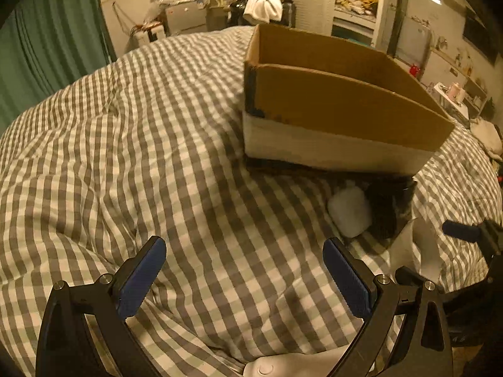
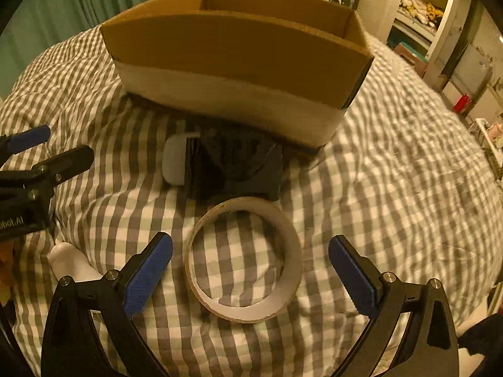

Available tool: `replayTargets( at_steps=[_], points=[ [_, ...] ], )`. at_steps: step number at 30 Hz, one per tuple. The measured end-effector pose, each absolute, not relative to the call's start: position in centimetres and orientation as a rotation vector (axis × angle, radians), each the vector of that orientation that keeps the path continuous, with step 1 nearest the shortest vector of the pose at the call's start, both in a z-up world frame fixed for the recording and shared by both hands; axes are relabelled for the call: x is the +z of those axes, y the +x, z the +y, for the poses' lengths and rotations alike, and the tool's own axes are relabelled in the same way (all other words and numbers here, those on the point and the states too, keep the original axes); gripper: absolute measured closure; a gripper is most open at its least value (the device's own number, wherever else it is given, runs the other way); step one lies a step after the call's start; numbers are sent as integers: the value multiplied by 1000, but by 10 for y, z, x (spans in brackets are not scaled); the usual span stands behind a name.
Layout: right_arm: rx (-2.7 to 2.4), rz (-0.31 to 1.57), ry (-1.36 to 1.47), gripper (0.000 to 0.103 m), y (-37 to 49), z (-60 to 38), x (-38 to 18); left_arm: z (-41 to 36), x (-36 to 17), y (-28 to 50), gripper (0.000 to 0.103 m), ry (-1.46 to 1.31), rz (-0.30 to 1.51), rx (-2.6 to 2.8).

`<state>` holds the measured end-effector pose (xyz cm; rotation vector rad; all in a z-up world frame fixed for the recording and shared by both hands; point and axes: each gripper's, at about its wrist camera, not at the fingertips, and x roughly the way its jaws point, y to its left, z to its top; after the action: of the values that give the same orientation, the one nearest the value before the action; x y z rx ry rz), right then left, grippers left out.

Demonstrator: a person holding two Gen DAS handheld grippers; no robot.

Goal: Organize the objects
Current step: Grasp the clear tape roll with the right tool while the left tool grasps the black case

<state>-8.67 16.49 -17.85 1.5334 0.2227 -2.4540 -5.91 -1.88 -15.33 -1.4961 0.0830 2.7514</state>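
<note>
An open cardboard box (image 1: 345, 106) (image 2: 239, 56) stands on a checked bedspread (image 1: 141, 144). In front of it lie a black object (image 2: 232, 163) (image 1: 389, 207) and a small white case (image 2: 174, 163) (image 1: 350, 210). A tape roll (image 2: 243, 262) lies flat between my right gripper's (image 2: 251, 270) open fingers, close in front. A white object (image 2: 67, 264) lies at left. My left gripper (image 1: 245, 270) is open and empty over bare bedspread, left of the box. Its fingers (image 2: 67, 160) show in the right wrist view, and the right gripper's finger (image 1: 462, 231) in the left wrist view.
The bedspread (image 2: 393, 163) is soft and rumpled. Green curtains (image 1: 47, 40) hang at left. Shelves (image 1: 358, 0), a chair with white cloth (image 1: 264, 6) and cluttered furniture stand beyond the bed.
</note>
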Motion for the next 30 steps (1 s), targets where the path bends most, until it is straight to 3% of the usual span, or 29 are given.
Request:
replayTargets(
  at_steps=[2, 4, 8, 17, 26, 30],
  points=[
    [-2434, 217, 1548, 5, -88, 166, -184, -21, -155, -60, 1, -1504, 62, 2744],
    [-2407, 228, 1564, 22, -89, 166, -189, -20, -157, -61, 1, -1519, 70, 2741],
    [-2379, 253, 1557, 22, -89, 171, -185, -10, -159, -69, 1, -1543, 139, 2737],
    [-2643, 236, 1388, 22, -107, 241, -118, 54, -153, -81, 1, -1427, 182, 2686],
    [-2676, 212, 1446, 22, -128, 270, -139, 119, -176, -94, 1, -1361, 359, 2582],
    [-2648, 146, 1475, 22, -134, 277, -148, 123, -192, -111, 1, -1405, 331, 2563]
  ],
)
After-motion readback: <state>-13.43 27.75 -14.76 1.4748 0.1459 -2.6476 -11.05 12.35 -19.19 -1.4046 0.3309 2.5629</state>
